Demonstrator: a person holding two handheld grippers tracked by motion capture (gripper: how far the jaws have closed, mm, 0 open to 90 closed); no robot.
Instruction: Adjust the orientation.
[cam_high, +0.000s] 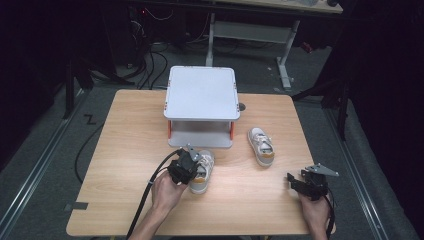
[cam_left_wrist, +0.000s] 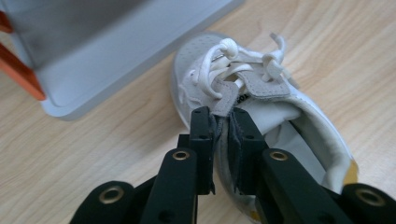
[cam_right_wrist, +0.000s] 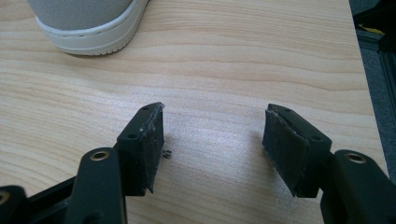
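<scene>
Left hand-held gripper (cam_high: 192, 160): near the front of the desk, left of centre, held in the person's left hand (cam_high: 166, 192). Its jaws are nearly closed, pinching the tongue or inner collar of a small shoe.
Right hand-held gripper (cam_right_wrist: 212, 140): near the front right of the desk, jaws spread wide with nothing between them, low over bare wood.
Near shoe (cam_left_wrist: 243, 88): a small white and beige child's shoe with white laces and a grey strap, lying on the desk just in front of the stand, toe towards it.
Handling: it looks light and soft; the upper will likely fold under a pinch, so the collar or heel rim seems the firmer place to grip.
Second shoe (cam_high: 261, 146): further back and right, well apart from the first.
Desk (cam_high: 125, 150): light wood.
Stand (cam_high: 201, 92): a grey two-tier platform with orange posts, at the back centre.
</scene>
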